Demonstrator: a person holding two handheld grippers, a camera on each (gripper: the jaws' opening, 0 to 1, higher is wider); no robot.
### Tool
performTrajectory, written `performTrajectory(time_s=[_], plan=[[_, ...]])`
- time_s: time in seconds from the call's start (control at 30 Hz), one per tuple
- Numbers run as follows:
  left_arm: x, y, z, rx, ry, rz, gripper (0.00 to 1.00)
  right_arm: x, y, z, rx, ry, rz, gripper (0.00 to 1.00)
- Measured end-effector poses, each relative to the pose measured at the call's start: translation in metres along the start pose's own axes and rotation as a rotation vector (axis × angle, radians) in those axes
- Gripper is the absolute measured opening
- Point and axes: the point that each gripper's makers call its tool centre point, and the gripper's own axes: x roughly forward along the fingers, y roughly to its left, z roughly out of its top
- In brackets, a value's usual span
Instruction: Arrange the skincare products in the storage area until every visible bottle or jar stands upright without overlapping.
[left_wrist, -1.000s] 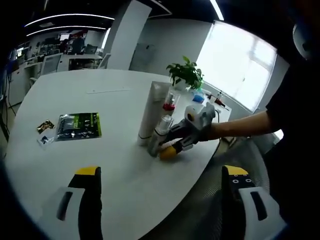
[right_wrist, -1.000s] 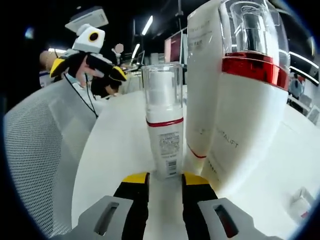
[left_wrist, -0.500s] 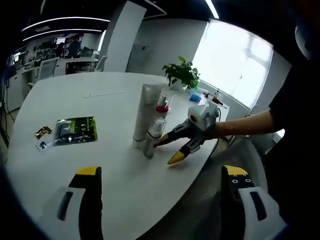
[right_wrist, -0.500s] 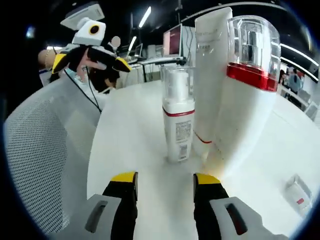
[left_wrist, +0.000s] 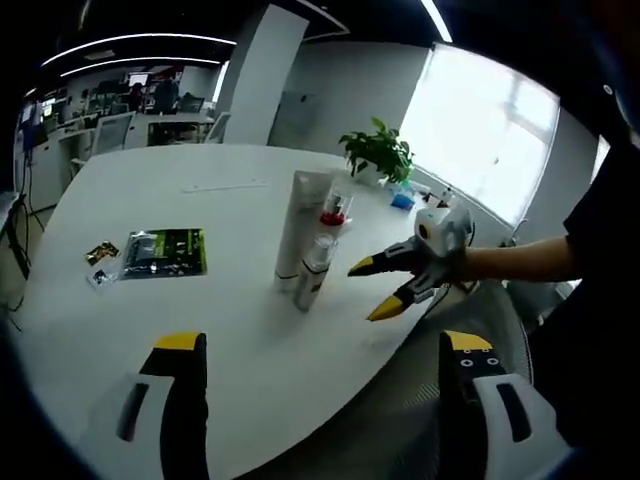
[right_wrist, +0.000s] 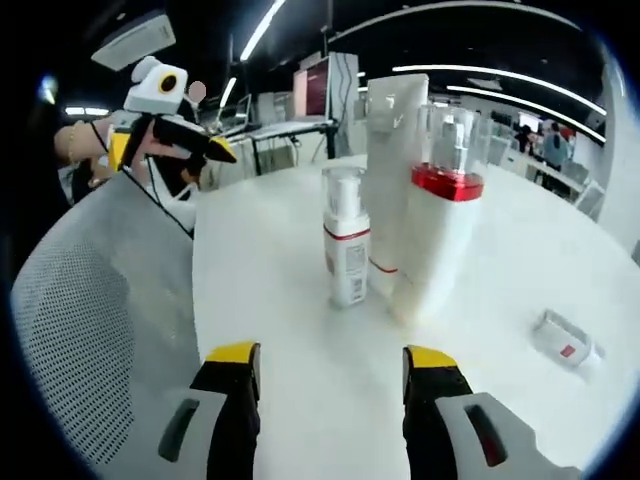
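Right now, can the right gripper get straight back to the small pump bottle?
Probably yes. The right gripper is open and the small pump bottle stands upright ahead of its jaws with bare table between; the taller bottles sit beside it.

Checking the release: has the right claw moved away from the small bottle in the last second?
Yes. The right claw, open, has backed off the small bottle toward the table edge.

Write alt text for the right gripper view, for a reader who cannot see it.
Three white skincare containers stand upright, close together on a white table: a small pump bottle with a clear cap, a tall tube, and a bottle with a red band. The open right gripper sits short of them, empty; the left gripper is at upper left.
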Motion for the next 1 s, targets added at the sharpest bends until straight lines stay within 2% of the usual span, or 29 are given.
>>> performTrajectory(time_s=[0.17,0.27,0.47,0.77,1.0], plan=[[-0.006,-0.004,-0.006,-0.004,0.015,0.012,0.88,-0.020,0.006,0.002,-0.004,0.000,-0.033,0.63],[-0.009,-0.004,-0.007,-0.009,0.014,0.018,0.87,-0.033,0.008,0.003,0.033,-0.009,-0.070,0.68],[-0.017,0.002,0.003,-0.024,-0.021,0.042,0.86,-0.052,0.009,0.005,0.057,-0.005,-0.122,0.72],[-0.020,0.016,0.004,-0.051,-0.032,0.093,0.85,-0.088,-0.002,0.013,0.150,-0.068,-0.204,0.76],[-0.019,0.017,0.005,-0.074,-0.027,0.089,0.83,-0.108,-0.013,0.011,0.214,-0.115,-0.241,0.84]])
